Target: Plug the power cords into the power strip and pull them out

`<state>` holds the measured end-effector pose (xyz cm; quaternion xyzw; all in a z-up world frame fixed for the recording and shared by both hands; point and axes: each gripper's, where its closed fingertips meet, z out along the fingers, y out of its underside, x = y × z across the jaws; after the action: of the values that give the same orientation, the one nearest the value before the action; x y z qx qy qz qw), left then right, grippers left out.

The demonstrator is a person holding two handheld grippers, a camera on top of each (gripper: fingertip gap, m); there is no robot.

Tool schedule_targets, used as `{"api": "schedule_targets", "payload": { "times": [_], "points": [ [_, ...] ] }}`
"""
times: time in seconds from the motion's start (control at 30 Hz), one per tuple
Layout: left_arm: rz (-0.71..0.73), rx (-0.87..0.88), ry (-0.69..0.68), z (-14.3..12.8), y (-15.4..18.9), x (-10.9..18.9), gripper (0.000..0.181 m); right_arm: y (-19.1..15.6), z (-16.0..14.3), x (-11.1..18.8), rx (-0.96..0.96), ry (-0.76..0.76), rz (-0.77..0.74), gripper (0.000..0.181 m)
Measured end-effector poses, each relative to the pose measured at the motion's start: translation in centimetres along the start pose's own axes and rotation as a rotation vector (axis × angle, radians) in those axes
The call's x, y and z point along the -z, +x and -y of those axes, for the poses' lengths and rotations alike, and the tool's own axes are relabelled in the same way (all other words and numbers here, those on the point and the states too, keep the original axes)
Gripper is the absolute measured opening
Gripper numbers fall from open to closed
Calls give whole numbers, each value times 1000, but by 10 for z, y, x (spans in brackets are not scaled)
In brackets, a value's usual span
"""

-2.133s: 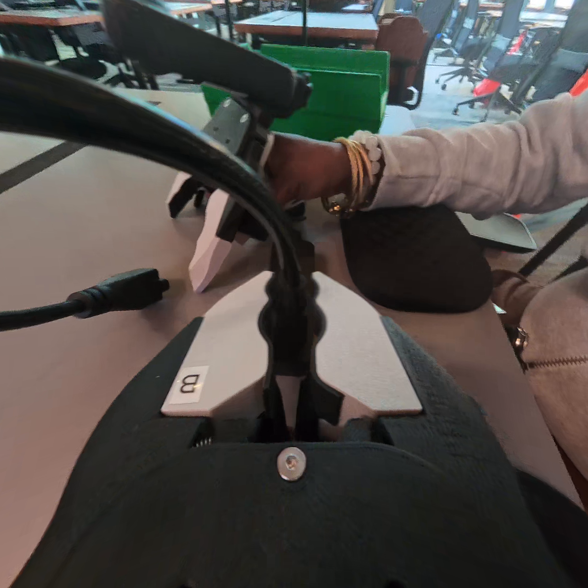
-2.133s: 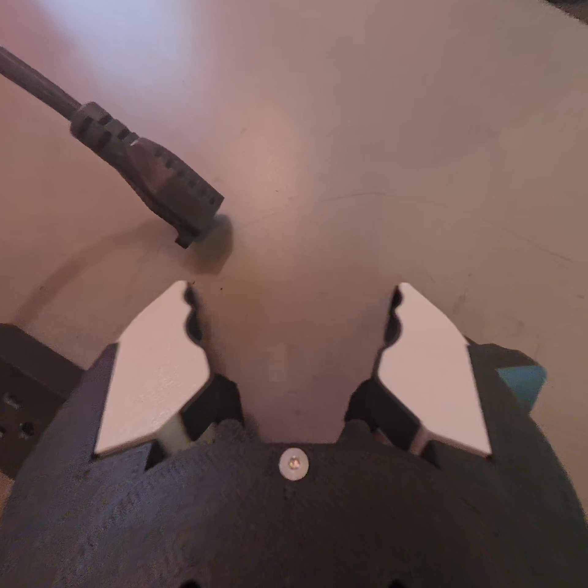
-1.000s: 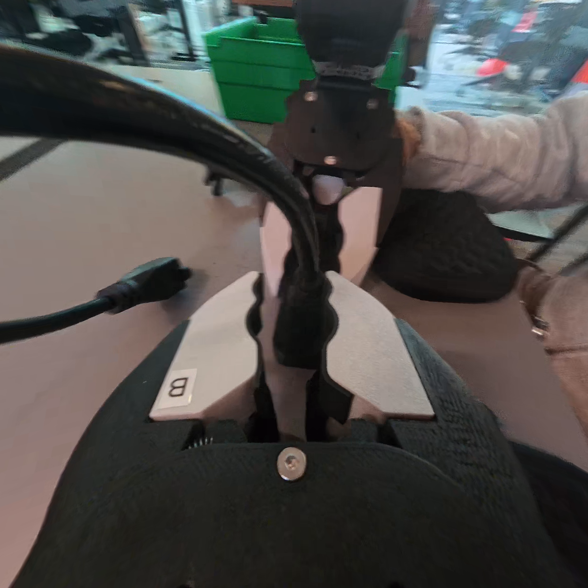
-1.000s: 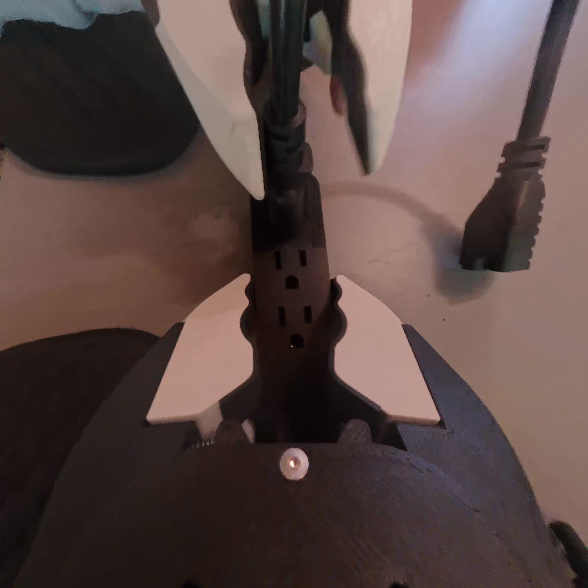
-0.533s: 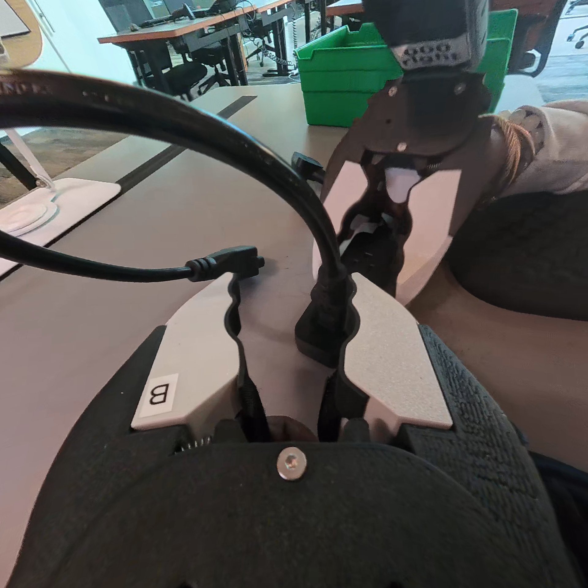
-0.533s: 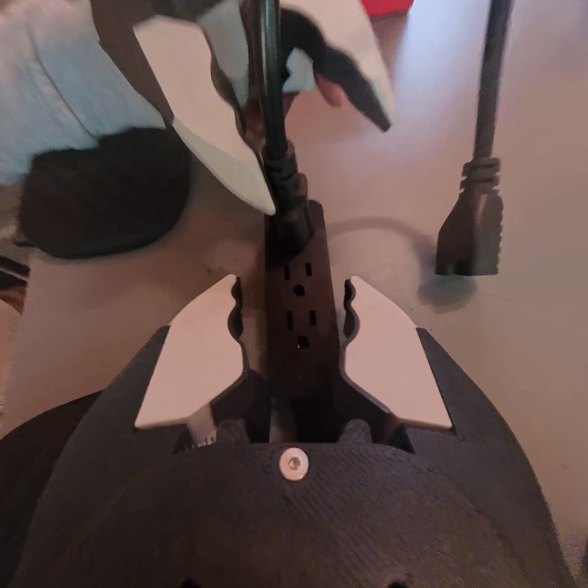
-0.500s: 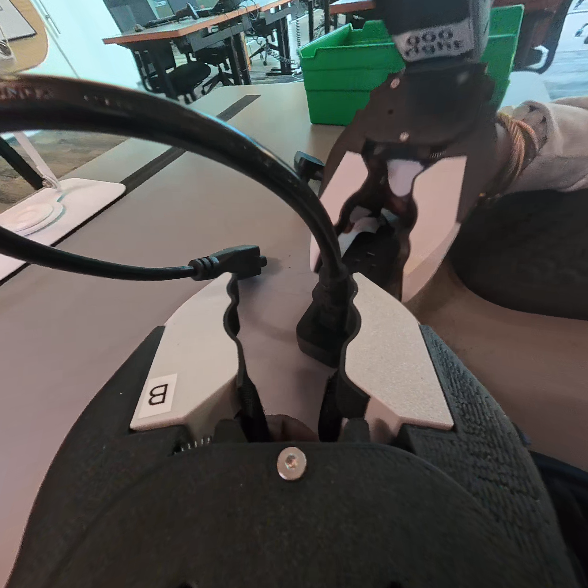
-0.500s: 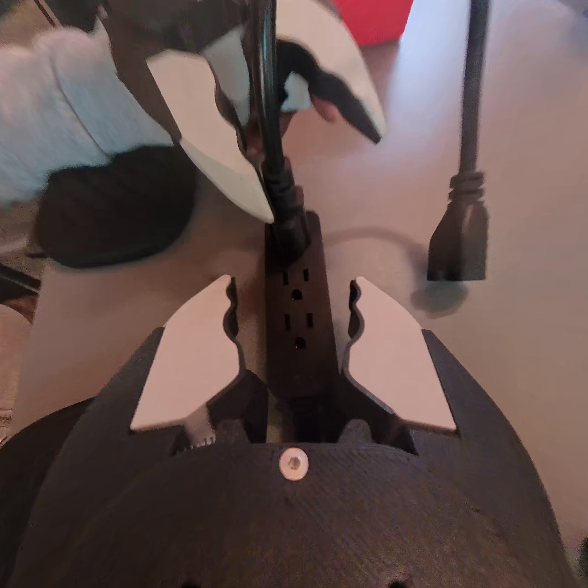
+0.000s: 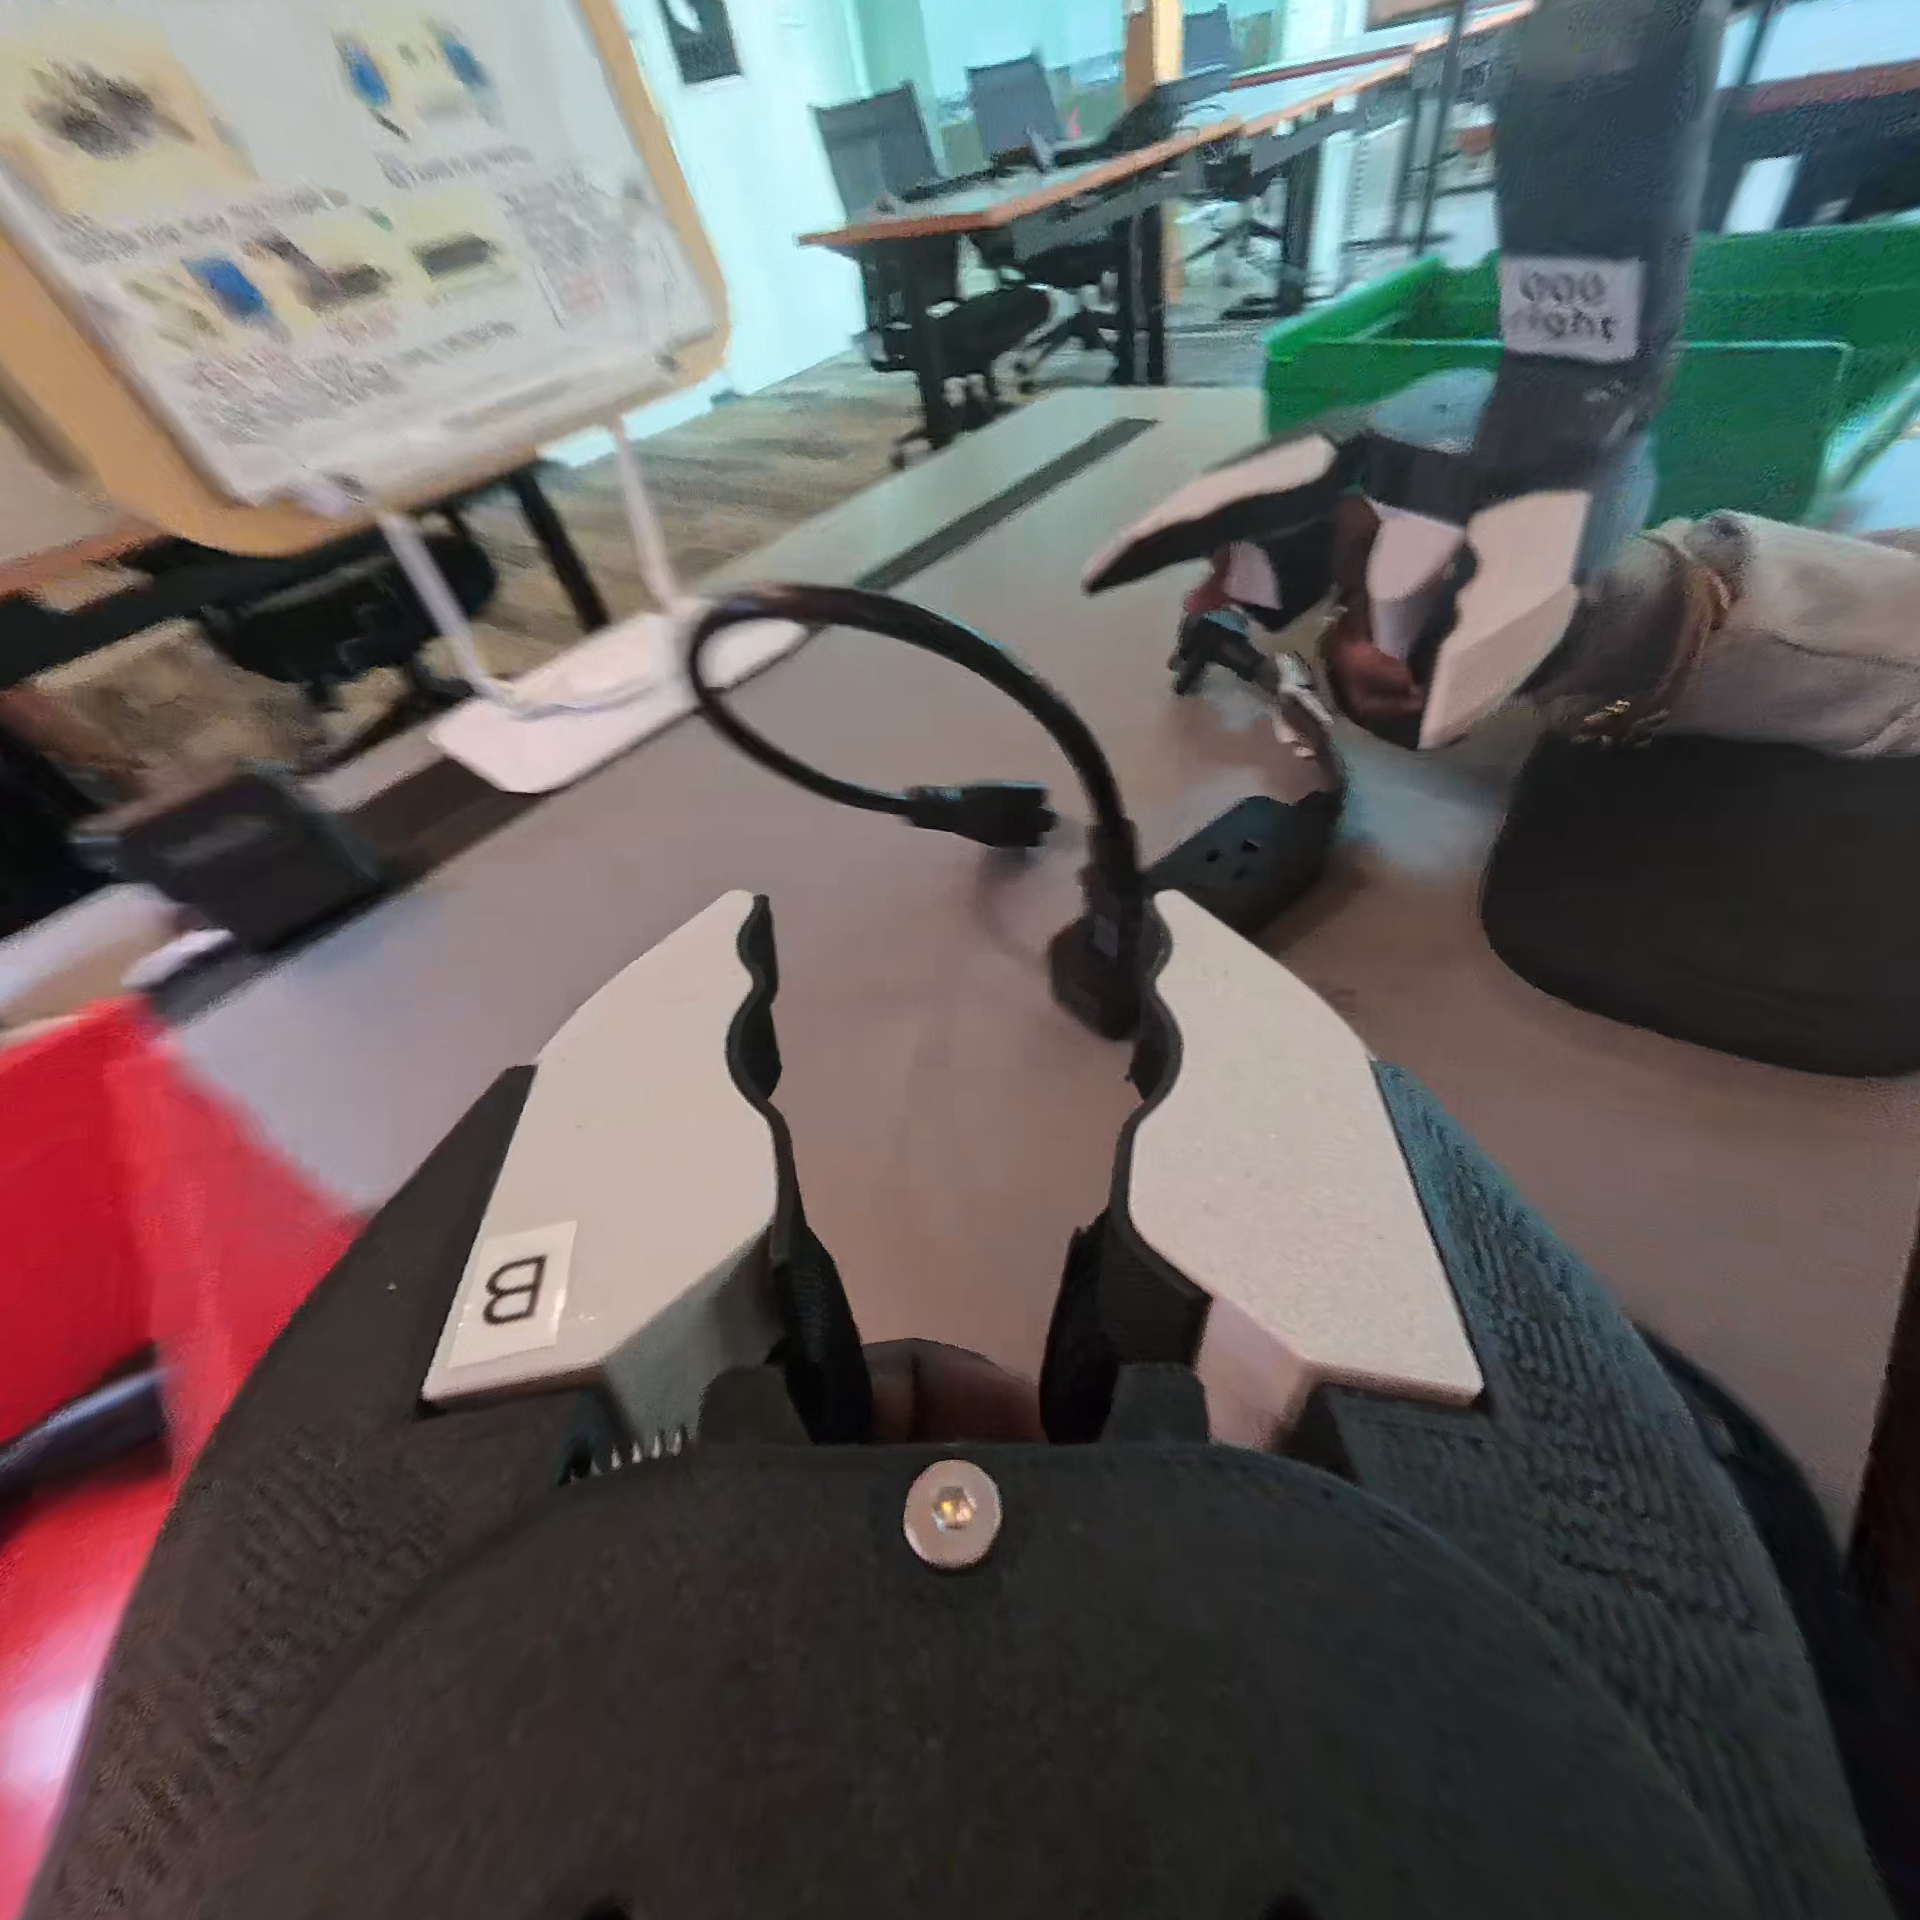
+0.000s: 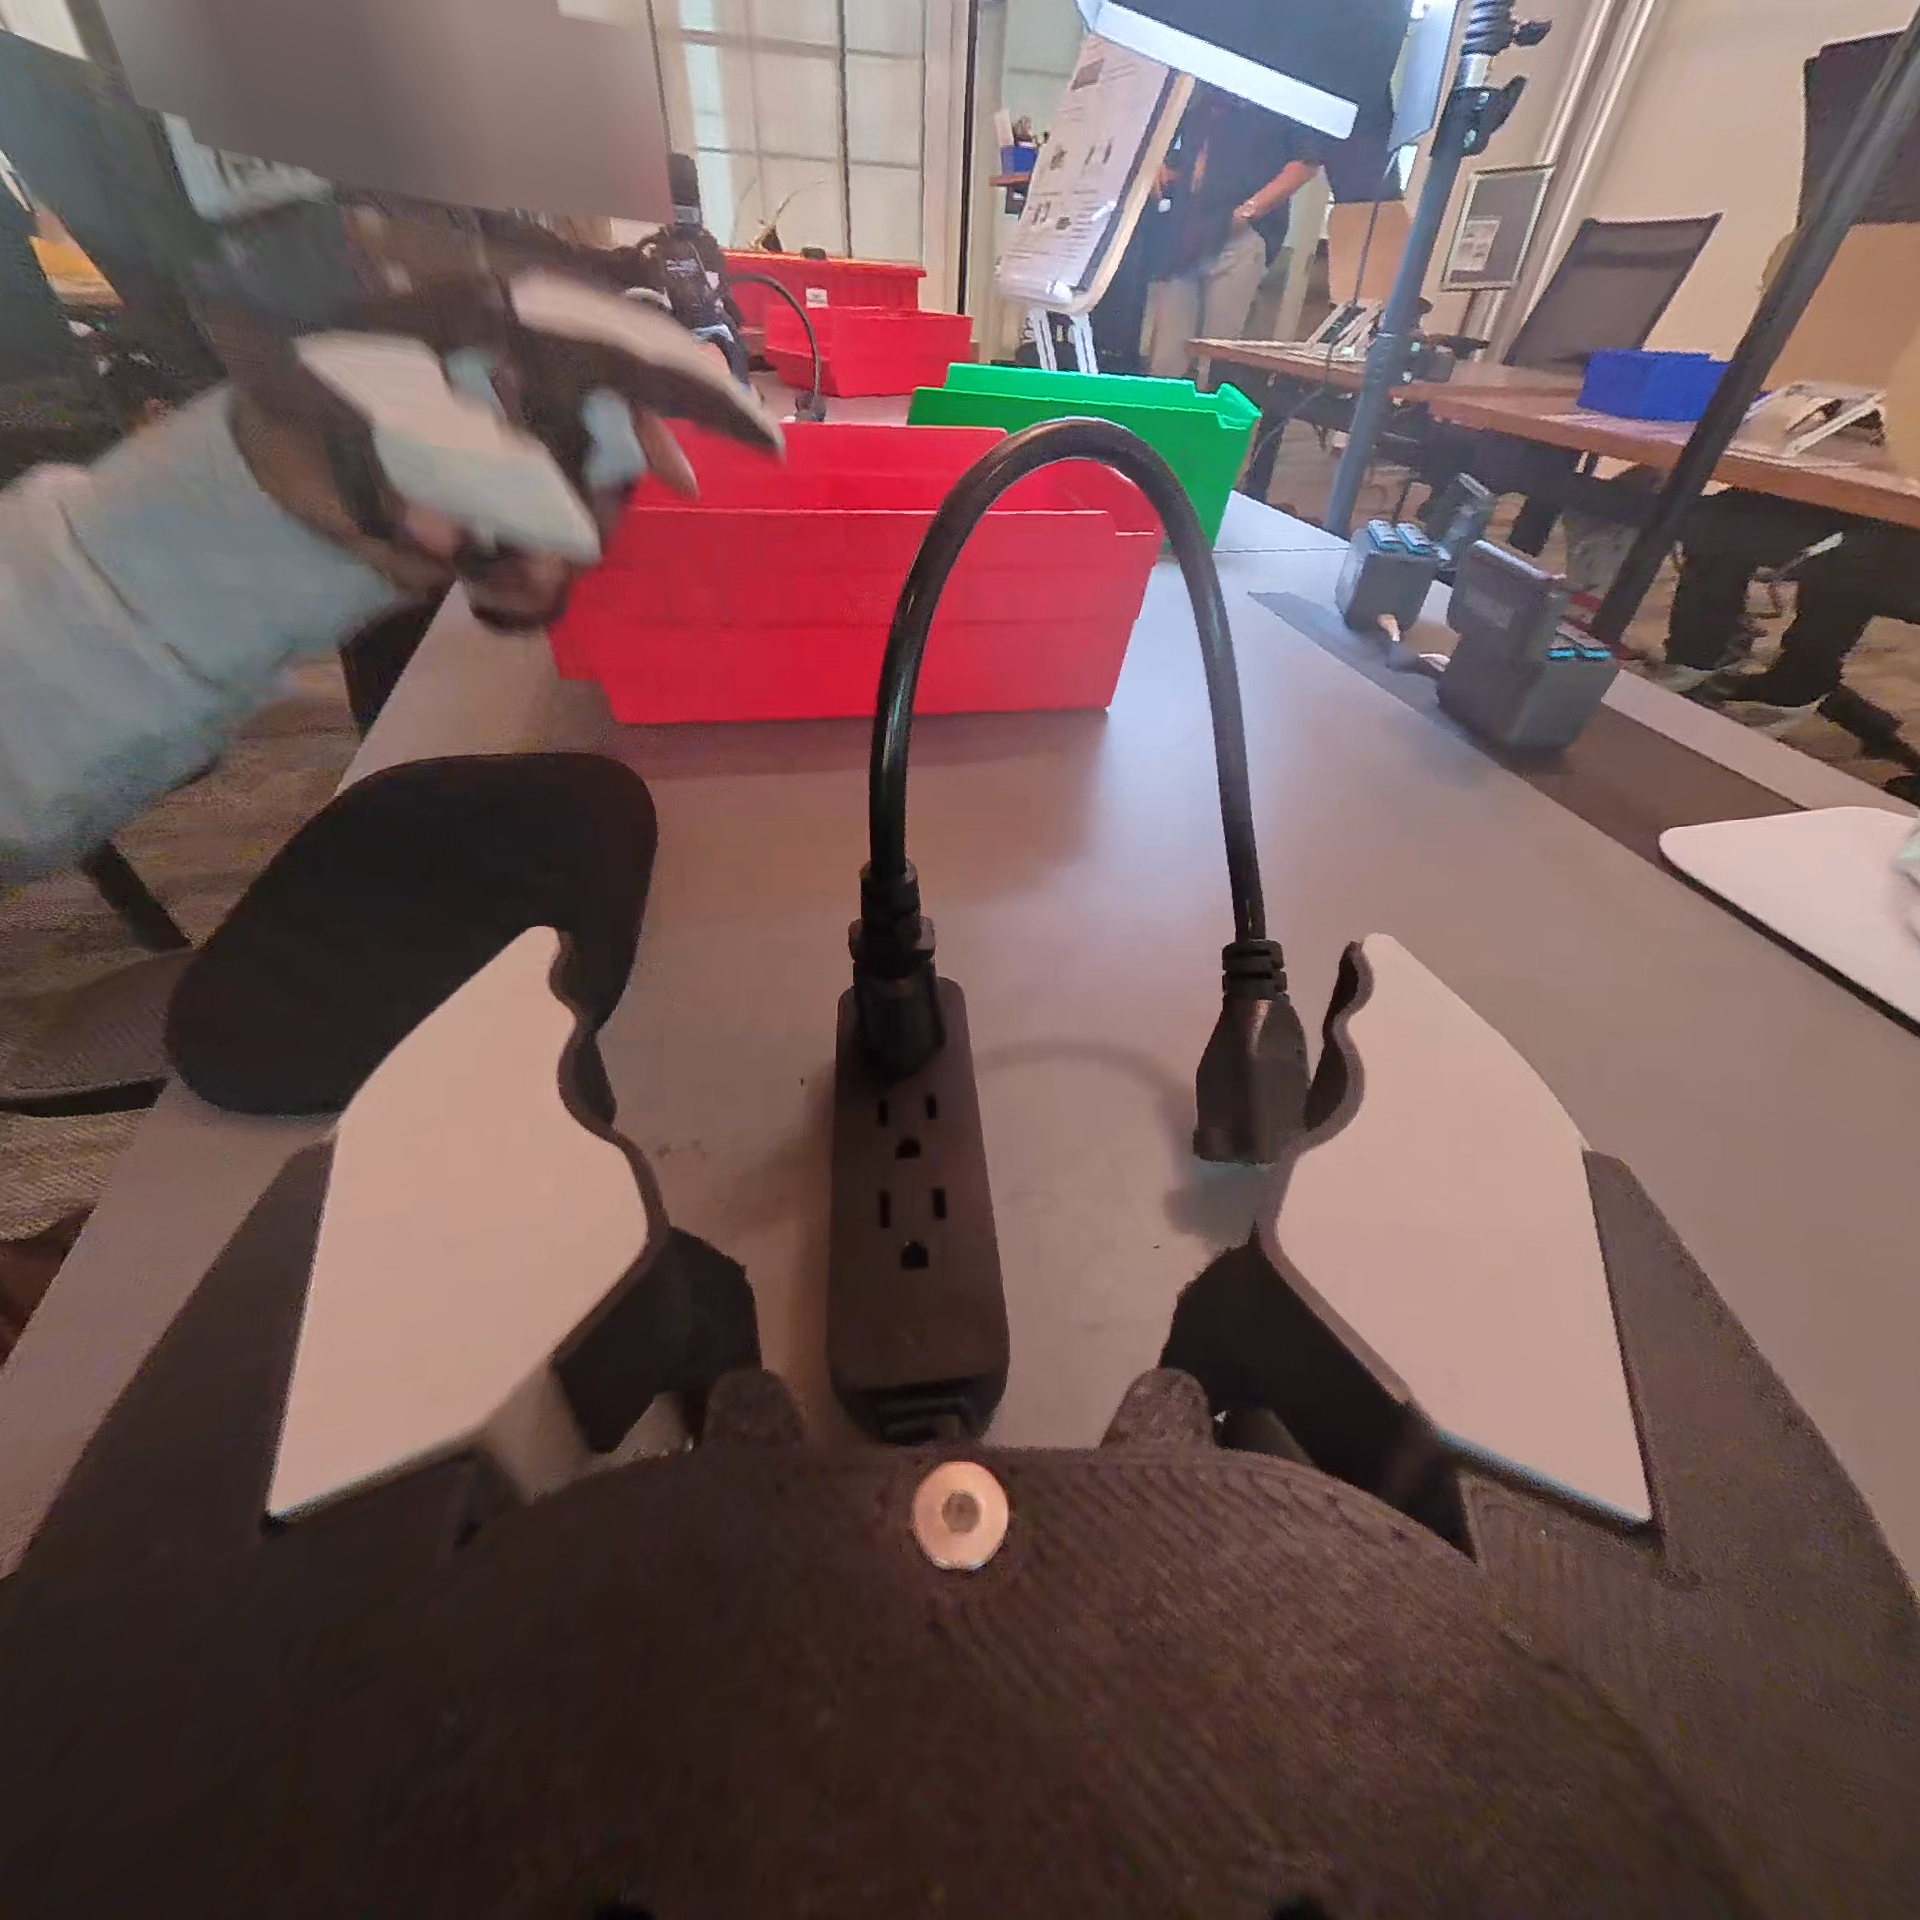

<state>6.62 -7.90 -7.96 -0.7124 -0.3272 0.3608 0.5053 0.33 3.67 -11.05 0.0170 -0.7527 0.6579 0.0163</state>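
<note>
A black power strip (image 10: 914, 1195) lies on the grey table between the fingers of my right gripper (image 10: 956, 966), which is open and holds nothing. A short black cord (image 10: 1039, 447) arches up from a plug (image 10: 894, 997) seated in the strip's far outlet. Its free end (image 10: 1252, 1070) rests on the table just inside my right finger. My left gripper (image 9: 956, 935) is open and empty. In the right wrist view it hangs blurred in the air (image 10: 540, 436), up and to the left of the strip. From the left wrist view, the plug (image 9: 1101, 966), the strip (image 9: 1247, 862) and the right gripper (image 9: 1351, 582) lie ahead.
Red bins (image 10: 862, 623) and a green bin (image 10: 1091, 416) stand beyond the strip. A black pad (image 10: 416, 914) lies at the table's left edge. Dark grey battery packs (image 10: 1517, 665) and a white stand base (image 10: 1787, 904) sit to the right. A sign board (image 9: 343, 239) stands behind. My right gripper's tips are some 7 cm from the plug (image 10: 894, 997).
</note>
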Motion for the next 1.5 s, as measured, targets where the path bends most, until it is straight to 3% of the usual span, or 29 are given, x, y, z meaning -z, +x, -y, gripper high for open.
{"api": "schedule_targets", "payload": {
  "times": [0.1, 0.23, 0.43, 0.57, 0.8, 0.9, 0.97, 1.13, 1.23, 1.5],
  "points": [
    [163, -15, -40, 19, -61, 57, 58, 3, 5, 3, -19, 36, -8, 127],
    [299, 18, -455, -40, -161, 102, 57, 10, 10, 9, -68, 84, -12, 121],
    [83, -316, -815, -116, -218, 67, 58, 15, 6, 10, -93, 83, -14, 119],
    [20, -413, -869, -140, -243, 35, 59, 16, 4, 11, -92, 78, -11, 116],
    [-165, -549, -1029, -184, -265, 27, 57, 17, -1, 10, -130, 62, 13, 113],
    [-148, -559, -961, -182, -269, 15, 49, 16, -4, 8, -133, 50, 25, 112],
    [-176, -557, -962, -186, -266, 16, 27, 16, -7, 7, -135, 36, 27, 112],
    [-99, -588, -997, -181, -269, 32, 23, 15, -8, 6, -141, 24, 37, 111],
    [13, -570, -937, -150, -272, 49, 22, 13, -5, 7, -125, 38, 39, 109],
    [380, -531, -615, -32, -275, 115, 17, 2, -1, 4, -67, 25, 52, 106]
  ]
}}
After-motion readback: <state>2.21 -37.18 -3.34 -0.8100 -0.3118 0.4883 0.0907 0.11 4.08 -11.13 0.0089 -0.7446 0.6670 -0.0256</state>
